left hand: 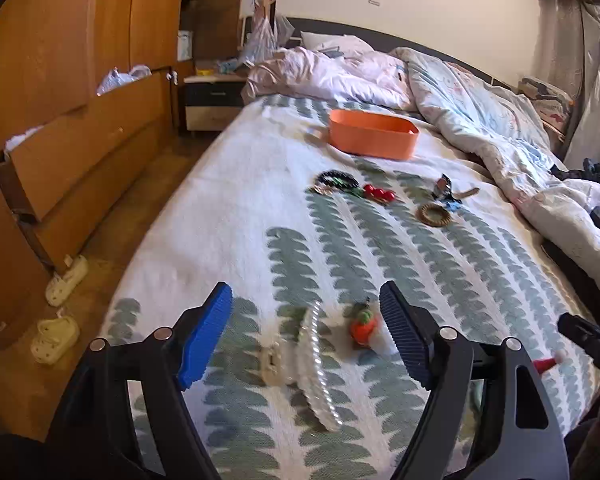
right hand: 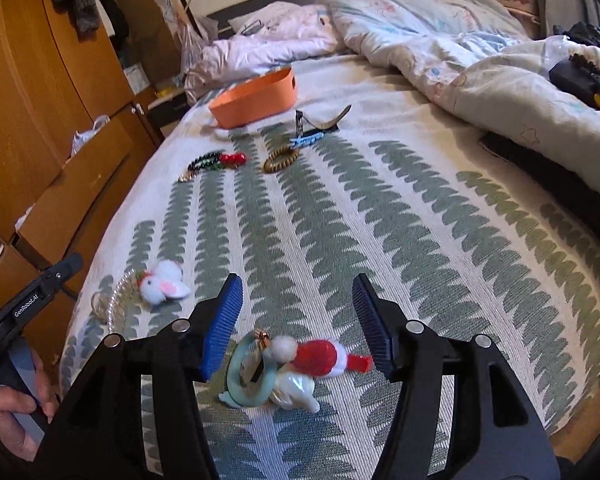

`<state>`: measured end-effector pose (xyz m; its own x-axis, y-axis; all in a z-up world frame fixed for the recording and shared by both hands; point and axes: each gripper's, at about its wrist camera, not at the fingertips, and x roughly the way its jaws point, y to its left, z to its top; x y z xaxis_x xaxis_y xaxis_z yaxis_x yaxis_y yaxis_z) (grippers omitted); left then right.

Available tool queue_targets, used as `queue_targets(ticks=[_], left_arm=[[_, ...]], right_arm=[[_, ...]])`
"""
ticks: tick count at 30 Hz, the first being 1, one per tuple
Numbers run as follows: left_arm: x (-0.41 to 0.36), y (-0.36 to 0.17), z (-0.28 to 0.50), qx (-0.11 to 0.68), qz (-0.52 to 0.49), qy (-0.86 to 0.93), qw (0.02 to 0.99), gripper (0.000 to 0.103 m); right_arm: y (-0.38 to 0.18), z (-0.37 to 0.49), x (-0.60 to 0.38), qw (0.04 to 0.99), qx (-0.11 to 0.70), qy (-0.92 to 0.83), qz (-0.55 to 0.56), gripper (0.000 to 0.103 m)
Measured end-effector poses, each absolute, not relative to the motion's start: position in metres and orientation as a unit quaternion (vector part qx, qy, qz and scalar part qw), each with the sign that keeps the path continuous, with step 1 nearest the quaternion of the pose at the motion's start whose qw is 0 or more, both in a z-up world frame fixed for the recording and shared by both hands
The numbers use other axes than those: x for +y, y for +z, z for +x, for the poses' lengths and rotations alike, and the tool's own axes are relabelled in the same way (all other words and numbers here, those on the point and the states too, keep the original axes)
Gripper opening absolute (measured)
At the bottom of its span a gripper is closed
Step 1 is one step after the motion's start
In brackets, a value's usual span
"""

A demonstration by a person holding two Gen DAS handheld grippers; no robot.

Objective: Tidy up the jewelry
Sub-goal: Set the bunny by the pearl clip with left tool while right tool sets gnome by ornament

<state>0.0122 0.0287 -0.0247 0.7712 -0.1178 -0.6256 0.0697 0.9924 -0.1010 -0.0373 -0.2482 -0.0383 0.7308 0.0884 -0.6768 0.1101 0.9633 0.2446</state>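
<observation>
In the left wrist view my left gripper stands open just above the bedspread. A clear beaded strand and a small orange plush charm lie on the cloth between its fingers, untouched. My right gripper is open too. Beneath it lie a teal bangle, a red and white Santa-hat charm and a white shell piece. Farther up the bed sit an orange bin, a black bead bracelet, red beads and a wooden ring.
A crumpled duvet fills the bed's right side. Wooden drawers stand pulled out on the left, with white slippers on the floor. A white bunny plush lies left of the right gripper, and a hand shows at the edge.
</observation>
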Motion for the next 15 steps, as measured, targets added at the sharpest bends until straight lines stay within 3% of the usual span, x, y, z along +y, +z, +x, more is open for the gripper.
queue_targets(ticks=[15], left_arm=[[0.035, -0.027, 0.021, 0.336, -0.048, -0.043, 0.939, 0.084]], right_arm=[[-0.025, -0.029, -0.249, 0.930, 0.337, 0.014, 0.142, 0.060]])
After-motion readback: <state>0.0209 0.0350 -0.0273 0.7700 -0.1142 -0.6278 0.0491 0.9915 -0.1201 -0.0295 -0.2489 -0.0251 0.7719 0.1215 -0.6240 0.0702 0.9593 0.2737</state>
